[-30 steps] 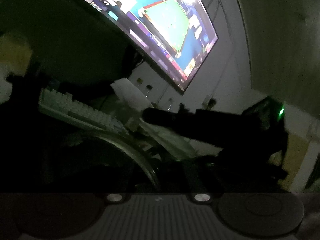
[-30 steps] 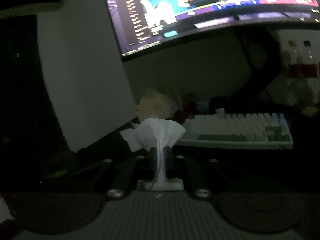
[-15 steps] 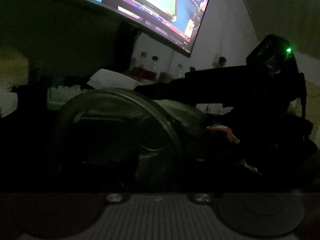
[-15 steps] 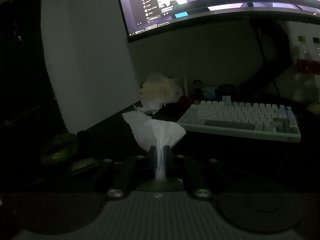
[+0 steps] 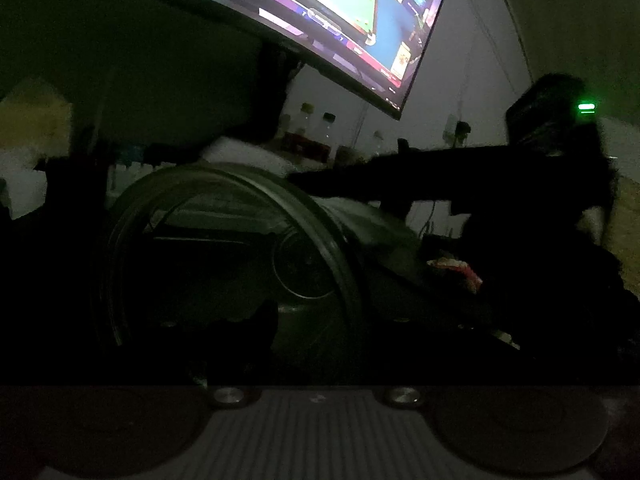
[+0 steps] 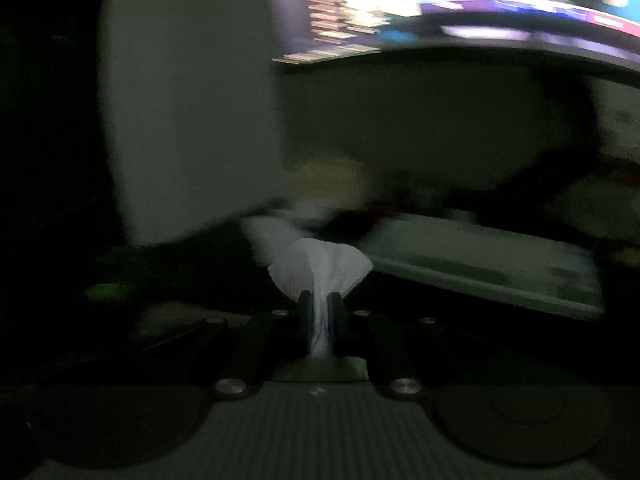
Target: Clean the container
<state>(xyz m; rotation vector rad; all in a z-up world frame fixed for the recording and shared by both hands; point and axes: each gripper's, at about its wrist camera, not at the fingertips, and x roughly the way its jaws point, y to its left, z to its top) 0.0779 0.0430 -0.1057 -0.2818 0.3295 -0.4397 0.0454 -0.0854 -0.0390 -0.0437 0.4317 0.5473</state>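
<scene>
The scene is very dark. A clear round container (image 5: 344, 264) lies tilted close in front of the left wrist camera, mouth toward me and base ring deep inside. My left gripper (image 5: 320, 320) stands with its jaws apart. One dark finger (image 5: 262, 320) shows inside the mouth, clear of the rim. The other finger is lost in shadow. My right gripper (image 6: 320, 304) is shut on a white tissue (image 6: 320, 268). From the left wrist view the right gripper (image 5: 304, 179) is a black bar reaching in from the right over the container, with the tissue (image 5: 240, 152) trailing beyond the rim.
A lit curved monitor (image 5: 340, 20) hangs above the desk. A pale keyboard (image 6: 480, 264) lies to the right, blurred. A white panel (image 6: 192, 120) stands at the left. Small bottles (image 5: 316, 128) line the back wall. Crumpled yellowish paper (image 6: 324, 172) sits behind the tissue.
The left jaws, shut on the container's rim a second ago, have spread. The container now shows its open mouth to the camera. The right gripper has shifted slightly, still clamping the tissue.
</scene>
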